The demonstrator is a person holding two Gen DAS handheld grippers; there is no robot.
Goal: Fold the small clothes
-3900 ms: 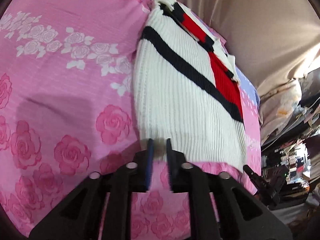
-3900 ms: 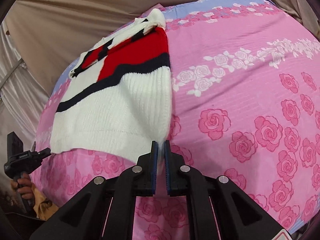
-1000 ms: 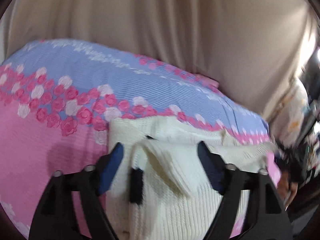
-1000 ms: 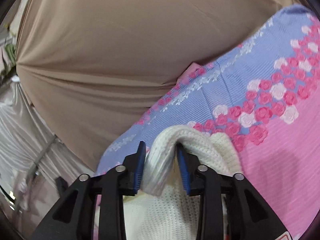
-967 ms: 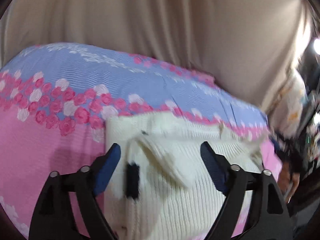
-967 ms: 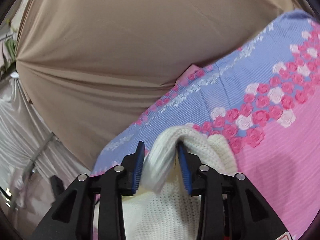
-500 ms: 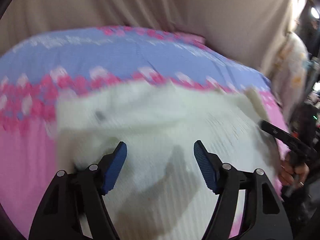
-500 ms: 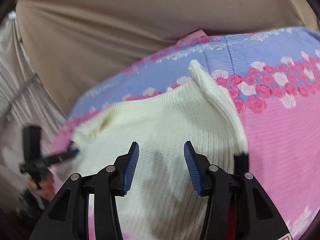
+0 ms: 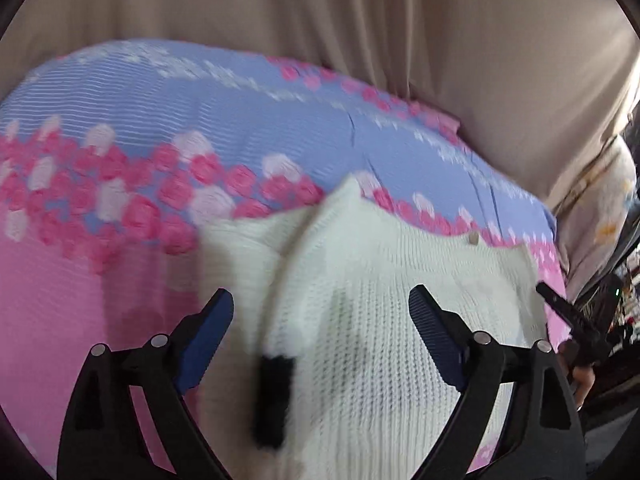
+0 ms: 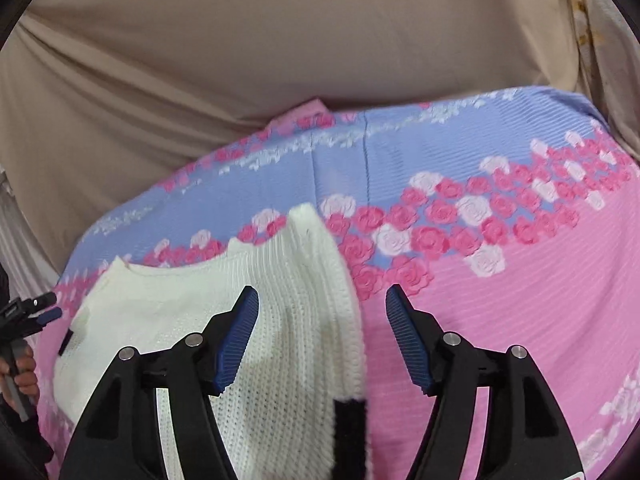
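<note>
A white knit sweater [image 9: 380, 320] with a black stripe lies folded on the pink and blue flowered bedspread [image 9: 120, 140]. My left gripper [image 9: 320, 316] is open and empty, its blue pads [image 9: 434, 332] spread just above the sweater's left part. In the right wrist view the sweater [image 10: 280, 320] lies under my right gripper [image 10: 322, 320], which is open and empty over the sweater's right folded edge. The sweater's red front is hidden under the fold.
A beige curtain [image 10: 280, 60] hangs behind the bed. The bedspread [image 10: 520, 280] stretches to the right of the sweater. In the left wrist view the other hand-held gripper [image 9: 568, 312] shows at the right edge, with cluttered shelves behind.
Both grippers carried the sweater's hem up to the far end and let go. The right gripper, shut on the knit a second ago, is now wide open; both have pulled back slightly.
</note>
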